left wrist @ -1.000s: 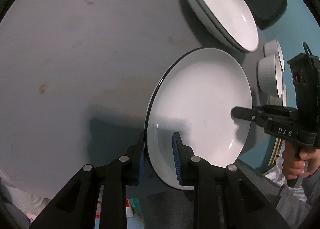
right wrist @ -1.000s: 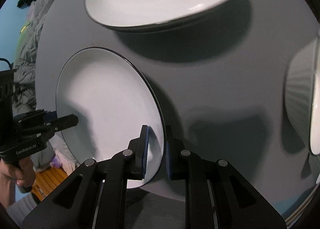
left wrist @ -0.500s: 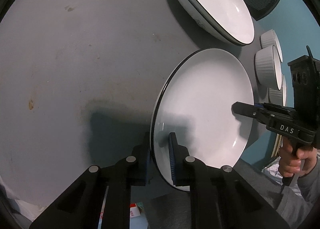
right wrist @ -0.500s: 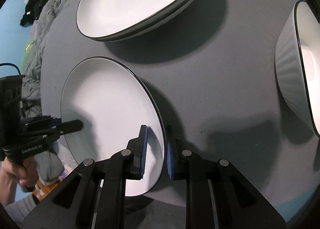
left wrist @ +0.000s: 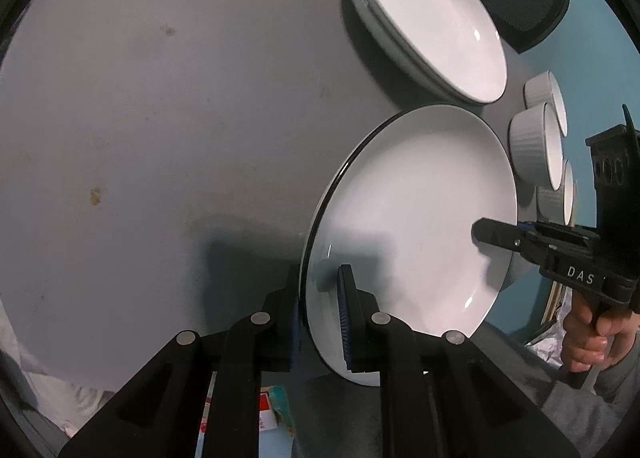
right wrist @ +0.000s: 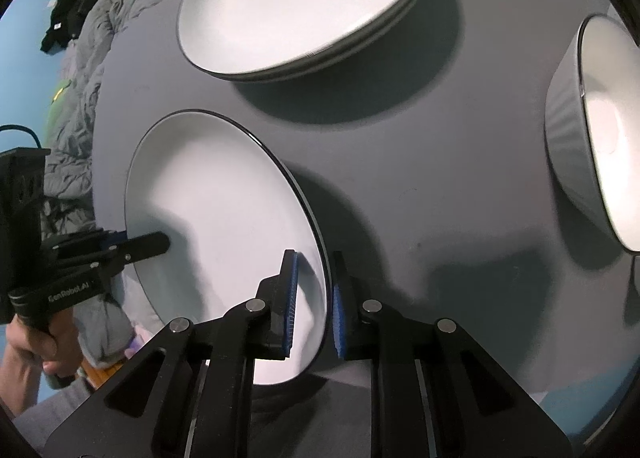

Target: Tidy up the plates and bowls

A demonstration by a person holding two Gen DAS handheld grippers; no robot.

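left tongs (left wrist: 320,314) clamp near rim of white plate (left wrist: 416,226), outer pad hidden behind rim | right tongs (right wrist: 314,306) grip opposite rim | plate held over table (left wrist: 160,118) near its edge | plate stack (left wrist: 432,18) just beyond | ribbed bowls (left wrist: 534,146) partly cut off at right | left of table bare

White letters "DAS" stand on the black right gripper (left wrist: 476,232) at the right edge of the left wrist view. White letters "GenRobot.AI" stand on the black left gripper (right wrist: 166,244) at the lower left of the right wrist view, a bit blurry.
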